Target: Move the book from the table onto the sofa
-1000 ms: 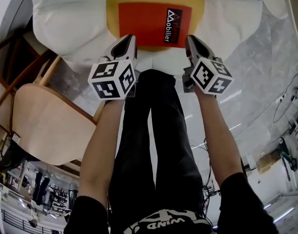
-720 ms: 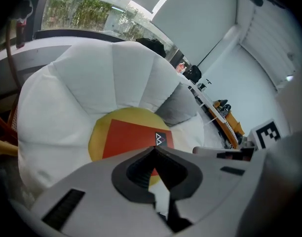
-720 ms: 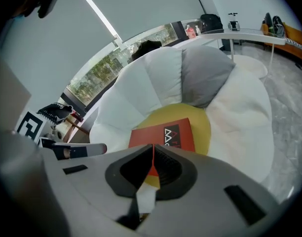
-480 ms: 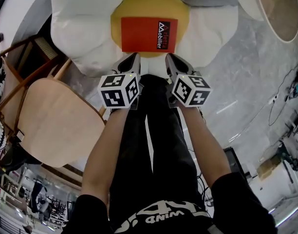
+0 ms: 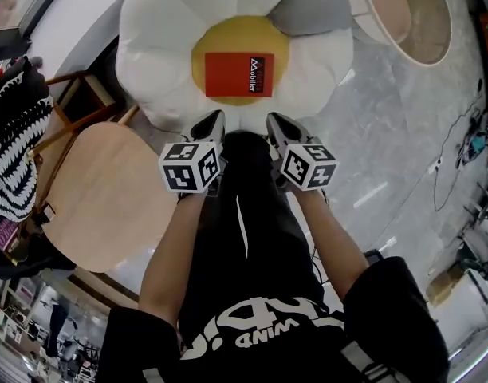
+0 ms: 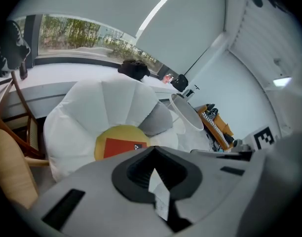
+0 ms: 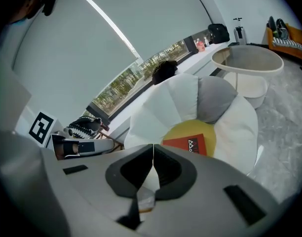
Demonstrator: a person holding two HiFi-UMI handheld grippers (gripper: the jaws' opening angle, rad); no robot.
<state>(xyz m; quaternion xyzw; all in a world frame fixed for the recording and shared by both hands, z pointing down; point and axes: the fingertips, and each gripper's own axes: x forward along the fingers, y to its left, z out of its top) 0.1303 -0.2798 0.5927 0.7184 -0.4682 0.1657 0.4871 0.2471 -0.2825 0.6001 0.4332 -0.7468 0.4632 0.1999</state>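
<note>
The red book point(image 5: 239, 74) lies flat on the yellow centre of a flower-shaped sofa point(image 5: 152, 30) with white petals. My left gripper point(image 5: 214, 120) and right gripper point(image 5: 273, 121) hang side by side just in front of the sofa's near edge, above the person's legs. Both are shut with nothing between their jaws, and neither touches the book. In the left gripper view the book point(image 6: 122, 146) shows just beyond the closed left gripper point(image 6: 153, 148). The right gripper view shows the book point(image 7: 190, 144) past the closed right gripper point(image 7: 152, 145).
A round wooden table point(image 5: 108, 194) stands at the left with a wooden chair frame point(image 5: 76, 106) behind it. A grey cushion point(image 5: 312, 10) rests on the sofa's right petals. A round tub point(image 5: 411, 14) stands at the far right. Cables point(image 5: 467, 146) lie on the floor.
Both grippers have pulled back and up from the book and drawn closer together. The book stays where it lay on the yellow centre.
</note>
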